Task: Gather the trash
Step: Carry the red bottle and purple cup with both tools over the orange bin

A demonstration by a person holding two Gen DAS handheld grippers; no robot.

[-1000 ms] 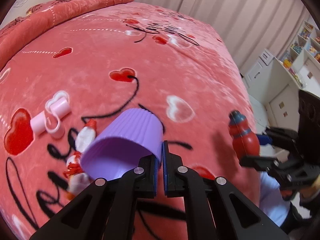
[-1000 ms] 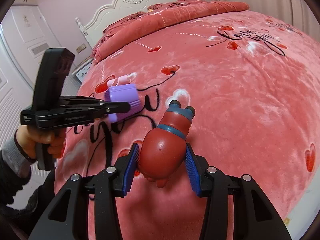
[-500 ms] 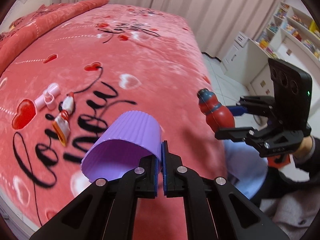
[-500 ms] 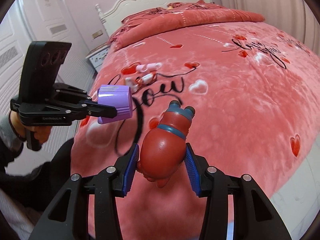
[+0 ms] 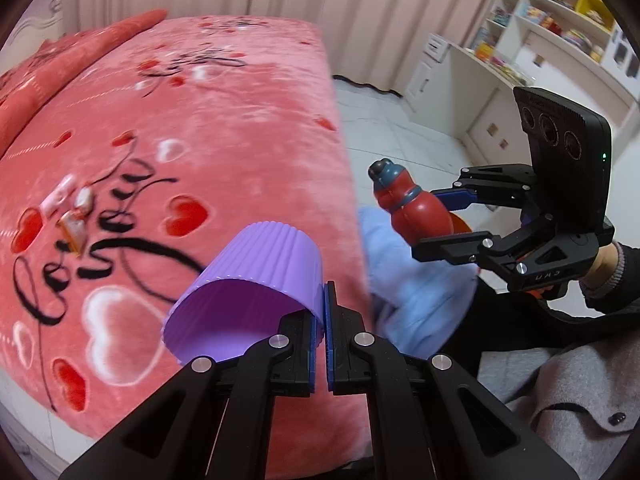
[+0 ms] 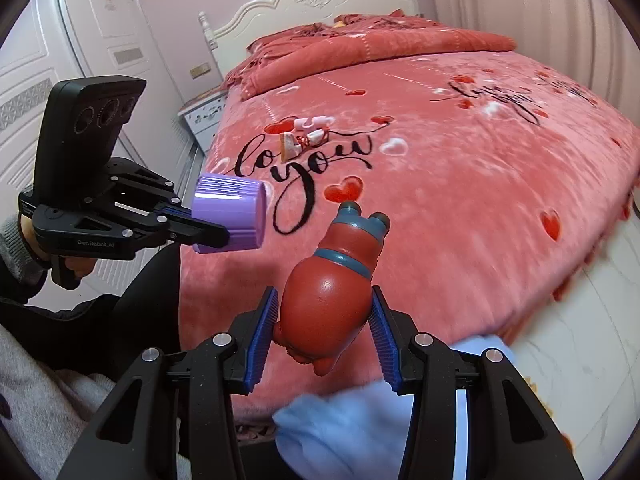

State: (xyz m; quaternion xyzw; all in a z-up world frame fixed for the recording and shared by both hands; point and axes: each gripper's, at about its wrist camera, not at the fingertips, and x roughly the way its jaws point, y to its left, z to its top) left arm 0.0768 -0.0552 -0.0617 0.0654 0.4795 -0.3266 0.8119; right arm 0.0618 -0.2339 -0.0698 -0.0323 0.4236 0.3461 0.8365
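Pink heart-print bedspread (image 6: 460,208) meets white tiled floor (image 5: 404,140).

On the pink bedspread (image 6: 460,184), big black script reads "love you" among red hearts. Farther up the bed, more black script probably says "love" again, though it's too curled to be sure. The side of the left hand-held gripper (image 6: 224,236) carries small white lettering, "GenRobot.AI".
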